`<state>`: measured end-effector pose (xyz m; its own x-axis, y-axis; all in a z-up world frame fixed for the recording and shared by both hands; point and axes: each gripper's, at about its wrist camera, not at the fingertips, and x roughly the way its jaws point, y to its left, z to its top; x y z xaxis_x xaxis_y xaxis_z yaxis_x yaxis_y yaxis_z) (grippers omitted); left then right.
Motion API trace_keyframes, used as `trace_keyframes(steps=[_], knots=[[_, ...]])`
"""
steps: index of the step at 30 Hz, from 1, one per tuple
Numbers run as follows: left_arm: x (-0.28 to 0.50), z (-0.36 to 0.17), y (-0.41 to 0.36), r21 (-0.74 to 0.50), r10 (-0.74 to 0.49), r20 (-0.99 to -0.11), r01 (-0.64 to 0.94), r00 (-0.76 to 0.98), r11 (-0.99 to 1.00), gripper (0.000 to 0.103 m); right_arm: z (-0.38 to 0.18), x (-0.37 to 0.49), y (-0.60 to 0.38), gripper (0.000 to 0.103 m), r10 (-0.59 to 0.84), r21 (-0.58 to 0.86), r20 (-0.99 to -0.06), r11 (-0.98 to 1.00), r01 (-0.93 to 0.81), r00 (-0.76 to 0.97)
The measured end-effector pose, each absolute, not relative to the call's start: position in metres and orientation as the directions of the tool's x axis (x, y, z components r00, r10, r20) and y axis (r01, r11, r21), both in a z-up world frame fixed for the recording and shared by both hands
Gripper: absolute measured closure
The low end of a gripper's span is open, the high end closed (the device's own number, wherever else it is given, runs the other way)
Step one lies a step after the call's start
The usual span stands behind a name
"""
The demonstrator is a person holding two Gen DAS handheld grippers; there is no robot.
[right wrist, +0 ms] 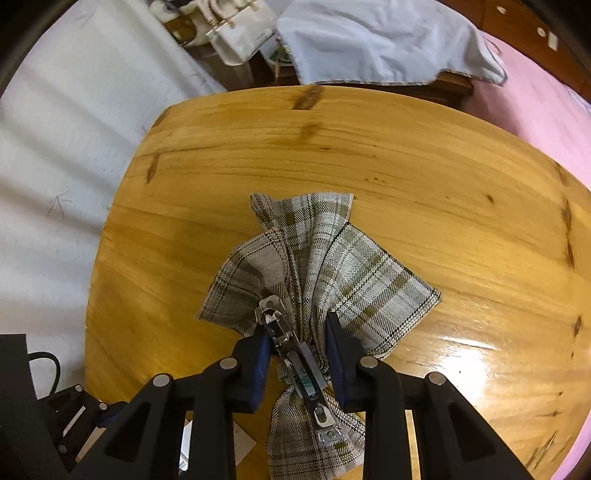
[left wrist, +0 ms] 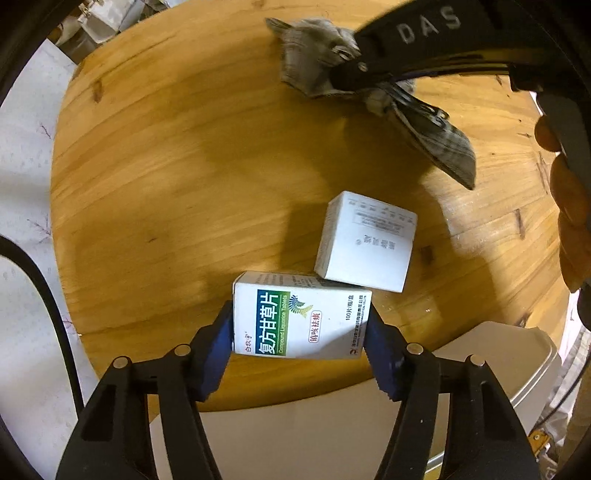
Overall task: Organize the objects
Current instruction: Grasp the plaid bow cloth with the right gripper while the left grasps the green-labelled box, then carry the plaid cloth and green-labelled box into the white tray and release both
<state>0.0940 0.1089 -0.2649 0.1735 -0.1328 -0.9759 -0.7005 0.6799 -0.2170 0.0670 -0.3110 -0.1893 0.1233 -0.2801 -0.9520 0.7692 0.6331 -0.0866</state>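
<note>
My left gripper (left wrist: 299, 328) is shut on a white medicine box with green lettering (left wrist: 301, 319), held at the near edge of the round wooden table (left wrist: 166, 166). A second white box (left wrist: 365, 242) stands just behind it, touching its far corner. My right gripper (right wrist: 297, 345) is shut on a bunched grey plaid pouch (right wrist: 332, 266) with a metal zipper (right wrist: 295, 354), held over the table. In the left wrist view the right gripper (left wrist: 354, 74) shows at the top with the plaid pouch (left wrist: 314, 51) hanging from it.
A white container (left wrist: 498, 369) sits below the table's near edge on the right. A white cloth (right wrist: 376, 40) and pink bedding (right wrist: 535, 107) lie beyond the table. White bags (right wrist: 236, 33) stand at the far left. A black cable (left wrist: 48, 295) runs at the left.
</note>
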Motion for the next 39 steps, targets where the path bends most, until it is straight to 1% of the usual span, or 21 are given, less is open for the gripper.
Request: trace_keyframes(steps=[5, 8, 11, 17, 18, 22, 25, 29, 34, 37, 39], knots=[[0.087, -0.251, 0.124, -0.201, -0.07, -0.975, -0.709, 0.21, 0.676, 0.036, -0.181, 0.06, -0.305, 0.076, -0.285, -0.078, -0.949, 0.623, 0.778, 0.133], [0.078, -0.232, 0.134, -0.186, -0.023, -0.972, -0.702, 0.235, 0.688, 0.036, -0.173, 0.061, -0.297, 0.077, -0.296, -0.074, -0.943, 0.628, 0.775, 0.15], [0.063, -0.207, 0.145, -0.198, 0.009, -0.961, -0.71, 0.277, 0.676, 0.036, -0.156, 0.057, -0.284, 0.077, -0.31, -0.064, -0.934, 0.634, 0.771, 0.177], [0.014, -0.147, 0.156, -0.209, 0.083, -0.929, -0.698, 0.36, 0.685, 0.036, -0.102, 0.046, -0.237, 0.077, -0.334, -0.025, -0.902, 0.674, 0.739, 0.275], [0.005, -0.146, 0.164, -0.21, 0.093, -0.925, -0.697, 0.37, 0.686, 0.036, -0.089, 0.042, -0.223, 0.077, -0.337, -0.01, -0.891, 0.684, 0.729, 0.304], [-0.025, -0.105, 0.155, -0.208, 0.149, -0.897, -0.694, 0.417, 0.69, 0.036, -0.052, 0.031, -0.177, 0.077, -0.354, 0.006, -0.857, 0.721, 0.693, 0.375], [-0.053, -0.085, 0.128, -0.215, 0.174, -0.877, -0.69, 0.447, 0.691, 0.036, -0.03, 0.023, -0.139, 0.077, -0.367, 0.008, -0.83, 0.745, 0.667, 0.42], [-0.081, -0.058, 0.114, -0.232, 0.208, -0.848, -0.693, 0.488, 0.683, 0.036, -0.003, 0.007, -0.081, 0.077, -0.39, 0.001, -0.783, 0.777, 0.629, 0.483], [-0.112, -0.047, 0.1, -0.227, 0.278, -0.803, -0.701, 0.528, 0.676, 0.036, 0.011, -0.011, -0.023, 0.077, -0.373, 0.035, -0.737, 0.811, 0.583, 0.563], [-0.125, -0.055, 0.092, -0.22, 0.308, -0.79, -0.715, 0.529, 0.664, 0.036, 0.013, -0.025, 0.008, 0.077, -0.366, 0.052, -0.701, 0.83, 0.555, 0.613], [-0.13, -0.062, 0.09, -0.226, 0.302, -0.79, -0.712, 0.533, 0.665, 0.036, 0.01, -0.032, 0.024, 0.077, -0.354, 0.062, -0.686, 0.842, 0.536, 0.635]])
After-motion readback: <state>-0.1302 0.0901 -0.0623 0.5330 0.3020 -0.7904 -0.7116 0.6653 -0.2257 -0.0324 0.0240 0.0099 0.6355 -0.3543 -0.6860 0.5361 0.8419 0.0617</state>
